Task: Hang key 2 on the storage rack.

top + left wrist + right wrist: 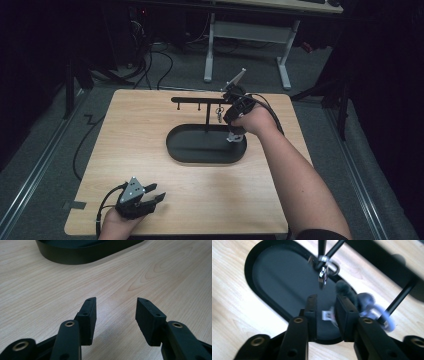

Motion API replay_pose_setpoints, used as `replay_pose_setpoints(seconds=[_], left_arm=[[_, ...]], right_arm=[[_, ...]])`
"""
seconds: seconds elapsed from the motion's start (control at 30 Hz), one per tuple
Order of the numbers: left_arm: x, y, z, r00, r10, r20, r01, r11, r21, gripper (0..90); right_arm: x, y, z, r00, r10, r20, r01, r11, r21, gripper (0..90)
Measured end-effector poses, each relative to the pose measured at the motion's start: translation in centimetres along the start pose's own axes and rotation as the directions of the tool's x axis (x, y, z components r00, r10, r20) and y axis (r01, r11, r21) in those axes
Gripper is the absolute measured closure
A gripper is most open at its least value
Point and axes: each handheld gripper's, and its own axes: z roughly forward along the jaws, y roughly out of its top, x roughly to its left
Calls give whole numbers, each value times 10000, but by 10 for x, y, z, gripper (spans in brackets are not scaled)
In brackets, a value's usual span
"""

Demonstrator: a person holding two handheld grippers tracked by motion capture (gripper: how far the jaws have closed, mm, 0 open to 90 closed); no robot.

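**Right tongs parted over tray, keyring hanging on rack peg**

Near edge of the wooden table (150,145): left gripper (156,198) rests low over bare wood at the front-left corner, held in a hand (116,225). Jaws apart, nothing between them; the left gripper view has its fingertips (90,305) over plain wood grain, with the black oval tray (82,255) well ahead of them.

Mid table: black oval tray (175,150) sits centre, with a thin post rising from it to a horizontal rack bar (195,99) carrying short pegs.

Right gripper (234,137) is at the tray's right end, pointing down, gripped by the right hand (255,120). Jaws slightly apart, pads not pressing on anything I can make out. Between them in the right gripper view there's only tray floor and a small pale tag (326,315), blurred.

Keyring (219,114) hangs from a peg on the rack, just beside the right gripper. In the right gripper view its metal clasp (323,275) dangles just beyond the fingertips, not touching. A blurred grey fluffy charm (352,296) with a pale ring lies hard against the right-side finger; contact can't be confirmed.

Far: a white desk frame (247,47) on the floor behind the table.
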Motion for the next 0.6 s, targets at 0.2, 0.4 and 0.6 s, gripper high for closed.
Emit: replay_pose_setpoints(seconds=[0.2, 0.4, 0.6], left_arm=[[-2, 0, 2, 10000, 83, 17, -83, 9999, 88, 502], [-2, 0, 3, 10000, 36, 43, -36, 10000, 86, 484], [-2, -1, 4, 9999, 23, 136, -25, 9999, 132, 465]], right_arm=[[4, -22, 4, 9999, -64, -122, 62, 9998, -208, 622], [7, -45, 10, 9998, -63, -189, 57, 9995, -302, 574], [8, -72, 17, 9997, 99, -217, -116, 9968, -795, 548]])
